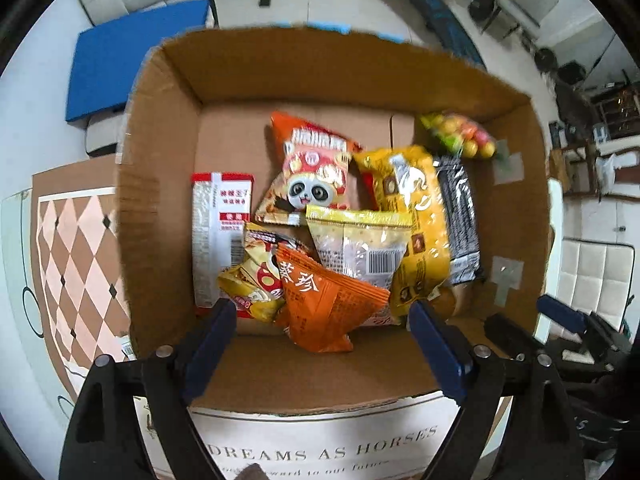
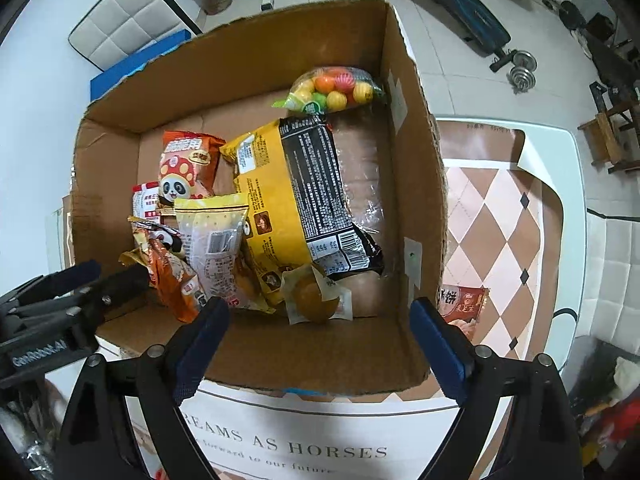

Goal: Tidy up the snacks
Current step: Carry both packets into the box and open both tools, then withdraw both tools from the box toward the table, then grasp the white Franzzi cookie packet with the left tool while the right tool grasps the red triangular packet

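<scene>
An open cardboard box [image 1: 160, 184] holds several snack packets. My left gripper [image 1: 322, 312] hangs open over its near end, above an orange triangular packet [image 1: 320, 300] that its pads do not touch. Beyond lie a panda packet [image 1: 312, 176], a big yellow bag [image 1: 416, 216], a red-and-white packet [image 1: 218, 232] and a bag of coloured candy balls [image 1: 460, 132]. My right gripper [image 2: 320, 308] is open too, over a small wrapped round pastry [image 2: 314, 296] inside the box [image 2: 416, 184]. A red snack packet [image 2: 464, 304] lies outside the box on the right.
The box stands on a table mat [image 2: 500, 240] with brown and pink diamonds and printed words along its near edge. A blue cushion [image 1: 128, 60] and white padded chairs [image 2: 120, 20] stand behind. A bench and dumbbells [image 2: 520, 68] lie on the floor at the far right.
</scene>
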The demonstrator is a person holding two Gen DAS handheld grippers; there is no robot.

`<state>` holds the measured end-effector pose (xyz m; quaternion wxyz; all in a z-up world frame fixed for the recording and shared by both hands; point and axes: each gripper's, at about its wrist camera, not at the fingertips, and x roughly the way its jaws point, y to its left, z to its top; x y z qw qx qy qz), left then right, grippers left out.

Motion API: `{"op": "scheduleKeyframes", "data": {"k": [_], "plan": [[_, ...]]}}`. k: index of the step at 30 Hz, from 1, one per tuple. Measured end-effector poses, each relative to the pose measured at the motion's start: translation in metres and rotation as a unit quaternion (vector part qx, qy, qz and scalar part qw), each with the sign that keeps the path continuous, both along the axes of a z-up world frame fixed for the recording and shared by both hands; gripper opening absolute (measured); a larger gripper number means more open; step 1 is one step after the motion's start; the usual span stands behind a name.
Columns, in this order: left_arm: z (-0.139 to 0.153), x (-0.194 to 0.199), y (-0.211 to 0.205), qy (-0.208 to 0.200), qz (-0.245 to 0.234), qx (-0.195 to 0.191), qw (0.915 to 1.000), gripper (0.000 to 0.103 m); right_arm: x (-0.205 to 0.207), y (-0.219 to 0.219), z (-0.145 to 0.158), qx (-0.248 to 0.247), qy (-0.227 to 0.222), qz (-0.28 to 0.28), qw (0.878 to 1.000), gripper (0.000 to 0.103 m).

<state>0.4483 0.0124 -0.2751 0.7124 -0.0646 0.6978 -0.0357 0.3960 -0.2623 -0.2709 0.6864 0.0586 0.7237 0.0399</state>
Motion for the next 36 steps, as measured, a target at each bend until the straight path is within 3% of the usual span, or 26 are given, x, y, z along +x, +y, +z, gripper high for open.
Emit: {"op": "scheduleKeyframes", "data": {"k": [13, 18, 25, 31, 36], "plan": [[0.055, -0.075, 0.008, -0.140, 0.036, 0.023, 0.9892, 0.089, -0.067, 0.005, 0.060, -0.023, -0.118, 0.009, 0.993, 0.095], [0.069, -0.111, 0.006, -0.161, 0.031, 0.040, 0.9856, 0.088, -0.095, 0.013, 0.081, -0.032, -0.149, 0.024, 0.988, 0.095], [0.085, -0.139, 0.005, -0.185, 0.031, 0.055, 0.9806, 0.089, -0.119, 0.015, 0.096, -0.020, -0.160, 0.022, 0.987, 0.095], [0.089, -0.151, 0.028, -0.192, 0.053, 0.075, 0.9770, 0.089, -0.126, 0.025, 0.094, 0.014, -0.149, 0.009, 0.989, 0.095], [0.067, -0.167, 0.069, -0.170, 0.083, 0.102, 0.9765, 0.089, -0.128, 0.056, 0.072, 0.042, -0.127, 0.013, 0.991, 0.095]]}}
